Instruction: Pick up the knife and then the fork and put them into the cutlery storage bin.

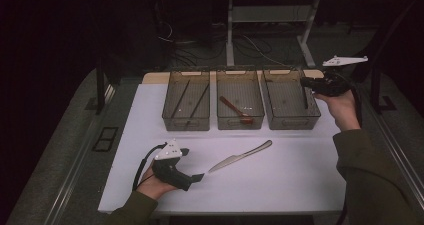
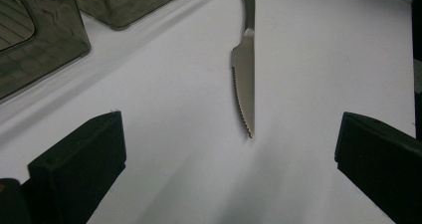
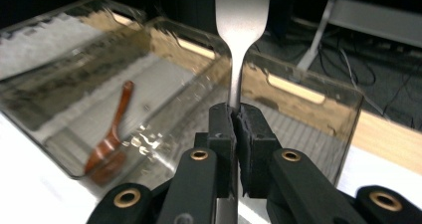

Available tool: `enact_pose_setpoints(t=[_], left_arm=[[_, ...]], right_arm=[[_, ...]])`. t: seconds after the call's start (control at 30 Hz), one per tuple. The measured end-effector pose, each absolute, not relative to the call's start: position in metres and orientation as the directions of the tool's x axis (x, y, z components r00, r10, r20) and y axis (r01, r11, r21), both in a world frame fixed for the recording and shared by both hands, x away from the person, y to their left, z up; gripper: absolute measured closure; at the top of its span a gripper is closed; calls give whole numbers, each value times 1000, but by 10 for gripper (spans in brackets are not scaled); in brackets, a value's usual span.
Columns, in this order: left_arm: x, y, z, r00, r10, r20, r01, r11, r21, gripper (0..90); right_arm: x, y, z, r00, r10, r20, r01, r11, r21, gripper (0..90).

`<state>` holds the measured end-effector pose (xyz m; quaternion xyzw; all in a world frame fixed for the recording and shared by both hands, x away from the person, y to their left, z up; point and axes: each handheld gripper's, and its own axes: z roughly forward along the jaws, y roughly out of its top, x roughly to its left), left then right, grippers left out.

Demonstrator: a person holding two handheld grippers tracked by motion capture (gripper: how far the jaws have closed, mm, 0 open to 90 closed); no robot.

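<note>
While the left gripper (image 1: 197, 177) rests low on the white table (image 1: 280, 185) w/ jaws spread wide and empty, the serrated knife (image 2: 245, 79) lies flat just ahead of them, blade tip nearest, handle pointing toward the bins. The right gripper (image 3: 236, 115) is raised above the right bin (image 1: 291, 99), jaws clamped on the handle of a metal fork (image 3: 240, 25), tines up in the right gripper view. The middle bin (image 1: 240, 105) holds a wooden spoon (image 1: 235, 110); the left bin (image 1: 186, 100) holds two dark thin sticks, approx. parallel.
</note>
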<state>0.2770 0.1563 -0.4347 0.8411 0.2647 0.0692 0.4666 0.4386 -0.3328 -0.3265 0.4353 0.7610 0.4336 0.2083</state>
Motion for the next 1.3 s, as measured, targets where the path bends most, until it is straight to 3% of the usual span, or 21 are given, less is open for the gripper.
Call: enact_pose_setpoints(t=[0.63,0.9,1.23,1.3], left_arm=[[277,156,-435,851,508,-132,382,-426,821,0],[276,156,-435,852,507,-133,382,-426,820,0],[276,156,-435,851,509,-133,382,-424,821,0],[276,156,-435,851,508,-132,381,-424,821,0]], right_arm=[[463,-337,-382,-494,868,48,674,348,651,851],[466,-335,-392,-489,872,31,703,373,606,836],[455,-338,-385,-482,872,89,670,301,678,522],[450,-338,-382,-486,867,109,661,283,695,495]])
